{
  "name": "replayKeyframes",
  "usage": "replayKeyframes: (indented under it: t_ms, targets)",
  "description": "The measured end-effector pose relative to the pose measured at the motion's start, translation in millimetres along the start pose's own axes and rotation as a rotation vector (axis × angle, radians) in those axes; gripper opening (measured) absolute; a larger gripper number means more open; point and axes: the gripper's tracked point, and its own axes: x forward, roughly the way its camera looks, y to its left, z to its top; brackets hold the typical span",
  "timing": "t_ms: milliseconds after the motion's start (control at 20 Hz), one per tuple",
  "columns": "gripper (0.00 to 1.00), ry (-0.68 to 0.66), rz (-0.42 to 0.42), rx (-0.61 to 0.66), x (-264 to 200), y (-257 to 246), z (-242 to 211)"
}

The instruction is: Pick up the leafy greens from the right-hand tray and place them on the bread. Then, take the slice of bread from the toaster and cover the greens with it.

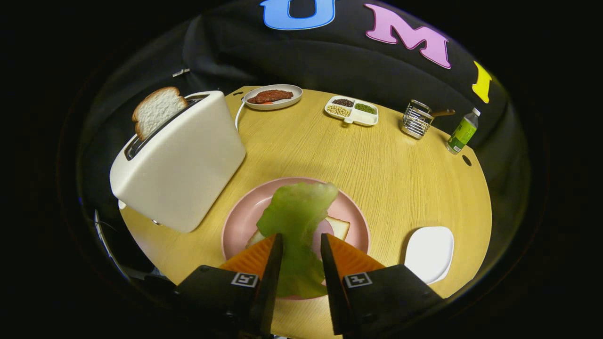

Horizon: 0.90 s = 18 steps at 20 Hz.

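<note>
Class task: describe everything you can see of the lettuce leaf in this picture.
The lettuce leaf is pale green, waxy and ragged-edged, looking like imitation food. It hangs between the fingers of the hand-held gripper, its lower end between them, its broad top reaching beyond them. It sits over the bread slice on the pink plate; whether it touches the bread is unclear.

Greens (297, 212) over bread (338, 227) on plate (240, 221), seemingly; toaster (179, 160) left.
</note>
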Motion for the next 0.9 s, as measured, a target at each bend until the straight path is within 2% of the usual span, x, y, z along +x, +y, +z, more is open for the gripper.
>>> replayKeyframes:
  t_ms: [100, 400, 450, 550, 900]
  targets:
    - [0.66, -0.001, 0.001, -0.006, -3, 1, -2]
    - [0.89, -0.045, 0.009, 0.007, -16, 2, 9]
    - [0.89, -0.054, 0.012, 0.010, -19, 4, 12]
    - [1.00, -0.083, 0.013, 0.013, -28, 6, 22]
    - [1.00, -0.252, 0.063, -0.062, -76, 40, 79]
